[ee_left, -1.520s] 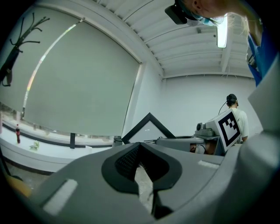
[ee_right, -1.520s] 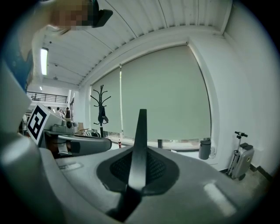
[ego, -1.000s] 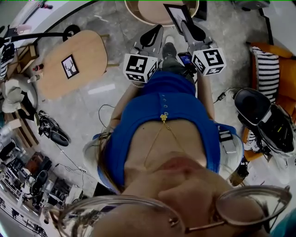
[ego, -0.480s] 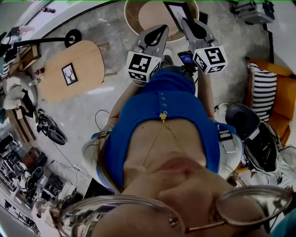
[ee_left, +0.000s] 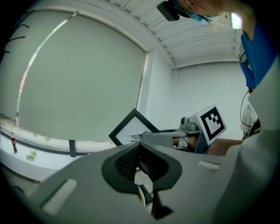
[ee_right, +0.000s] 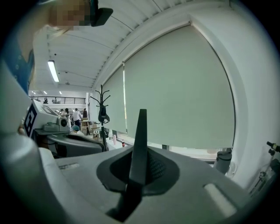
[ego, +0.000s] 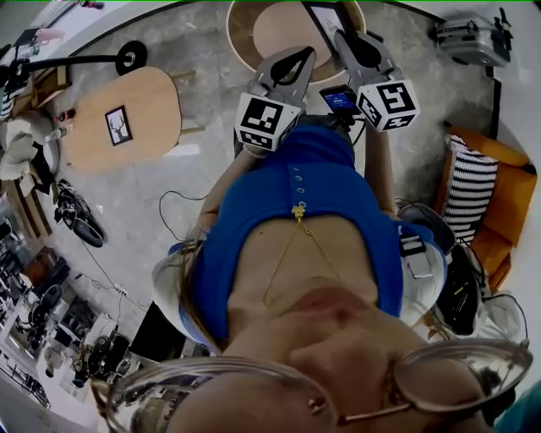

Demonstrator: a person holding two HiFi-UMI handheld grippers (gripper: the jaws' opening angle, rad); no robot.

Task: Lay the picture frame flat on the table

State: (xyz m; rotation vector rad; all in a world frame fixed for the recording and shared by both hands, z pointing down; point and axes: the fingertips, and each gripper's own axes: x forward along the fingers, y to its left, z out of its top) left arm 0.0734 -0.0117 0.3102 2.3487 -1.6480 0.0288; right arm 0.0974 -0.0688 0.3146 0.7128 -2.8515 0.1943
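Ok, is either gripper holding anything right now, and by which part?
The right gripper is shut on the picture frame, clamping its black border along one edge. The left gripper is shut with nothing in it.

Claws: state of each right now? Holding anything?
Left claw: closed, nothing in it.
Right claw: closed on the edge of the picture frame.

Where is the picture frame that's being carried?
Head view, top, right of centre: the picture frame is clamped in the right tool, over the round wooden table.
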